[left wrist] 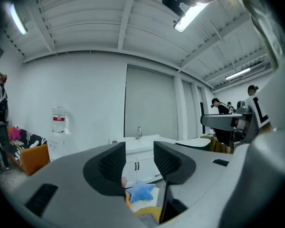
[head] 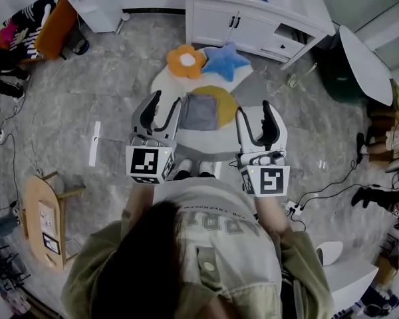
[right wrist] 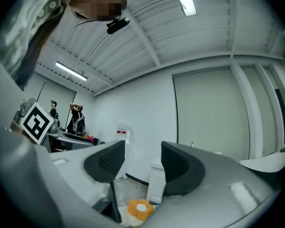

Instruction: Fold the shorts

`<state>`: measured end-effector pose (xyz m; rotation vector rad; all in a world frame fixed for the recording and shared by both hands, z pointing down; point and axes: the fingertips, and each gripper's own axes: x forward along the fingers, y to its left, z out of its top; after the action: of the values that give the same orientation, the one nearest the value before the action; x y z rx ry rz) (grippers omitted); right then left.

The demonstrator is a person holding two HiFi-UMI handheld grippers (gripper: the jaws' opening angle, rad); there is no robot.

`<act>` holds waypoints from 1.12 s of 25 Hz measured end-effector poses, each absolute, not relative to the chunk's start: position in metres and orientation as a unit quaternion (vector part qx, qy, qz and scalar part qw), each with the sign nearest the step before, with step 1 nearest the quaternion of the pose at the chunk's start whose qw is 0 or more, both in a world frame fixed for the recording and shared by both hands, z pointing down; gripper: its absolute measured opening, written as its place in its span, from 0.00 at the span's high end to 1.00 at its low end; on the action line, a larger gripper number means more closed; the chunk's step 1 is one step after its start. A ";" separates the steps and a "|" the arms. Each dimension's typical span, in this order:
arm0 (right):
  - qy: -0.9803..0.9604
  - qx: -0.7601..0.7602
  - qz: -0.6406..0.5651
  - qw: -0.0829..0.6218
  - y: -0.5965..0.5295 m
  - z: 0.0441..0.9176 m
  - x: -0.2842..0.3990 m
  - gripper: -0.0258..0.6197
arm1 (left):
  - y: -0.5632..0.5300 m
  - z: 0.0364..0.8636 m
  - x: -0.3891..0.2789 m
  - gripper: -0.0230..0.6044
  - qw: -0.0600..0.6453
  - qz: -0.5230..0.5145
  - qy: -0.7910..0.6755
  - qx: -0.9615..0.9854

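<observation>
The grey shorts (head: 198, 111) lie folded into a small square on a yellow round cushion (head: 225, 102) on the floor, straight ahead of me in the head view. My left gripper (head: 165, 105) is held up at chest height, just left of the shorts in the picture and well above them. My right gripper (head: 256, 115) is raised the same way on their right. In the left gripper view the left gripper (left wrist: 139, 158) shows a gap between its dark pads with nothing in it. The right gripper (right wrist: 142, 158) stands likewise, pointing level at the far wall.
An orange flower cushion (head: 186, 60) and a blue star cushion (head: 225, 60) lie on a white rug beyond the shorts. A white cabinet (head: 253, 12) stands behind them. A small wooden table (head: 43, 221) is at my left, a power strip (head: 292, 209) with cables at my right.
</observation>
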<state>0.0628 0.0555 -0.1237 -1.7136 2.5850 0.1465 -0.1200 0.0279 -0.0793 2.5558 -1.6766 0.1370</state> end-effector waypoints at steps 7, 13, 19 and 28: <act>0.823 -0.564 0.055 0.026 0.050 -0.134 0.076 0.74 | 0.021 -0.099 -0.116 0.86 0.017 0.018 -0.562 0.827; 0.815 -0.575 0.063 0.024 0.047 -0.135 0.082 0.95 | 0.018 -0.116 -0.104 0.94 -0.016 0.009 -0.559 0.829; 0.810 -0.582 0.068 0.025 0.041 -0.142 0.083 0.96 | 0.014 -0.124 -0.095 0.95 -0.020 -0.020 -0.556 0.831; 0.803 -0.591 0.076 0.022 0.040 -0.143 0.078 0.96 | 0.015 -0.128 -0.090 0.95 -0.026 -0.023 -0.551 0.834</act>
<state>0.0778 0.0401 -0.1434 -1.8313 2.4871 0.2343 -0.0902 0.0154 -0.1276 2.6648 -1.7596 -0.0738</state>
